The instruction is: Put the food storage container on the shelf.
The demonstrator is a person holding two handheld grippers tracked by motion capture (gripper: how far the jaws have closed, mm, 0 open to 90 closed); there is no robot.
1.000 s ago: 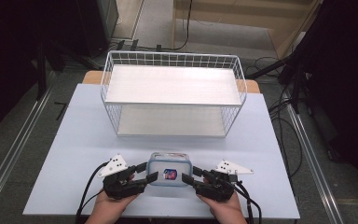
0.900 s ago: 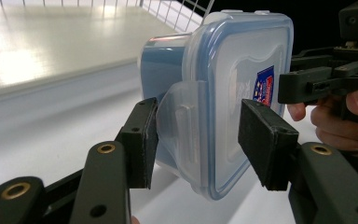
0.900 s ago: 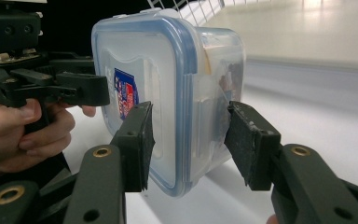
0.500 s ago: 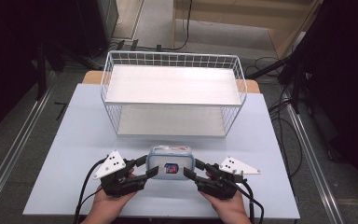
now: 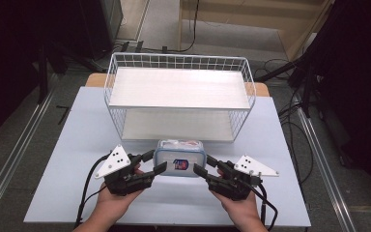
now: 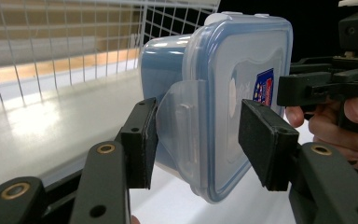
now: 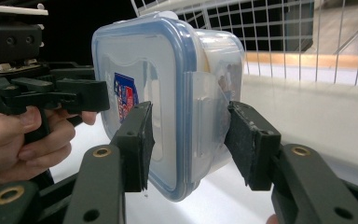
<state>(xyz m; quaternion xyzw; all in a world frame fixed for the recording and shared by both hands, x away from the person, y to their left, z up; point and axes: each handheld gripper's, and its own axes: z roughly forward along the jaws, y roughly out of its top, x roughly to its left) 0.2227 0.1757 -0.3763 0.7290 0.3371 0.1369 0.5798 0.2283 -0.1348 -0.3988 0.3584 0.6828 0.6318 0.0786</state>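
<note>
A clear plastic container with a blue-rimmed lid (image 5: 181, 157) stands on edge just in front of the wire basket, its labelled lid facing the person. My left gripper (image 5: 154, 162) holds its left end and my right gripper (image 5: 204, 164) its right end. In the left gripper view the container (image 6: 223, 93) sits between the jaws of my left gripper (image 6: 198, 140), one pad on the base by the side latch, the other at the lid. The right gripper view shows the same grip by my right gripper (image 7: 189, 140) on the container (image 7: 144, 84). It hangs low over the table.
A white wire basket (image 5: 178, 60) with a white shelf board on top and an open lower level stands at the back of the pale table (image 5: 77, 145). Cables trail from both grippers toward the front edge. Dark floor and rails lie on both sides.
Both grippers have carried the container away from the person toward the basket's front. The hands have moved forward with it.
</note>
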